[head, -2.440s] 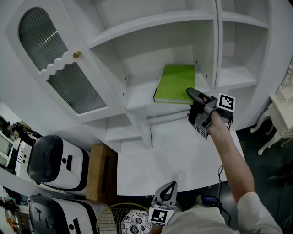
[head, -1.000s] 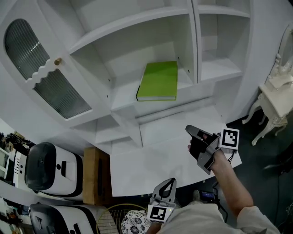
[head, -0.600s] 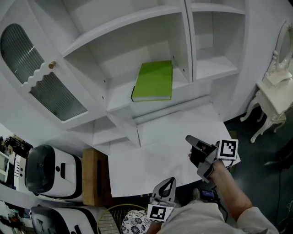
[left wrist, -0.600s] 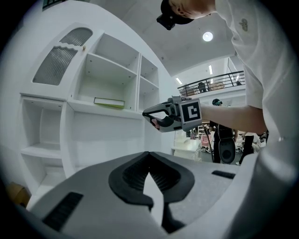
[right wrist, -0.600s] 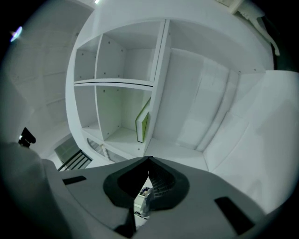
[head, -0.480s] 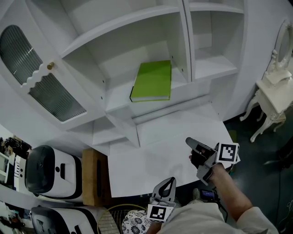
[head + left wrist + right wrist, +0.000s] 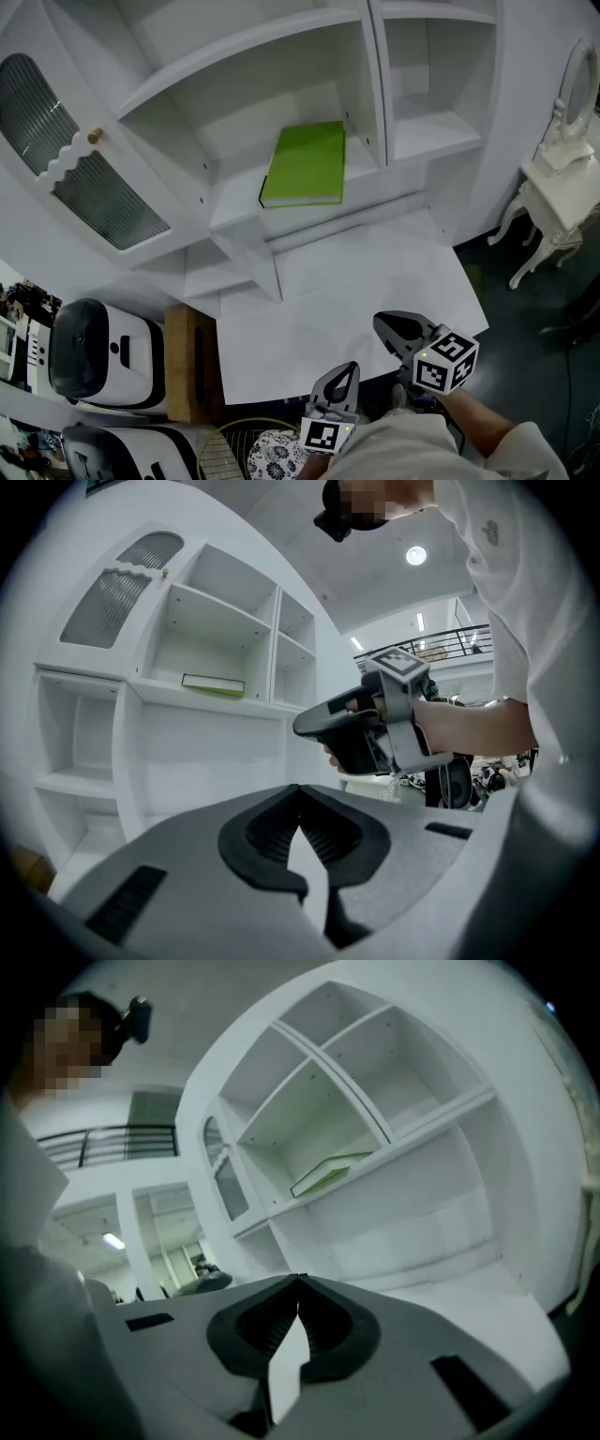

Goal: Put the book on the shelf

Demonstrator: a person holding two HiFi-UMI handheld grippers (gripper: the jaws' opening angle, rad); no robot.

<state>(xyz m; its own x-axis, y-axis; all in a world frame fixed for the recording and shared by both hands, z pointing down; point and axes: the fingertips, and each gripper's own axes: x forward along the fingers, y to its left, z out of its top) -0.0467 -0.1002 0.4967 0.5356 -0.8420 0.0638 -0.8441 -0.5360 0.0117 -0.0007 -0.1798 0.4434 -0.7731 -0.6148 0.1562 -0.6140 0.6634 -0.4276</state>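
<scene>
The green book [image 7: 302, 165] lies flat on the white shelf [image 7: 239, 211], near the upright divider; it also shows as a thin green slab, the book [image 7: 213, 684], [image 7: 328, 1174], in both gripper views. My right gripper [image 7: 381, 322] hovers over the desk's front edge, far below the book, shut with nothing between its jaws [image 7: 300, 1280]. My left gripper [image 7: 348, 368] stays low by my body, shut and empty [image 7: 300, 788]. The left gripper view shows the right gripper [image 7: 349, 727] held in a hand.
A white desk top [image 7: 337, 281] runs below the shelf. The cabinet door [image 7: 80, 173] with ribbed glass stands open at left. White rounded machines [image 7: 89, 352] and a wooden box [image 7: 187, 361] sit lower left. An ornate white table [image 7: 562, 178] stands at right.
My right gripper has drawn back from the shelf, down over the desk toward my body. The book stays on the shelf. The left gripper has not moved.
</scene>
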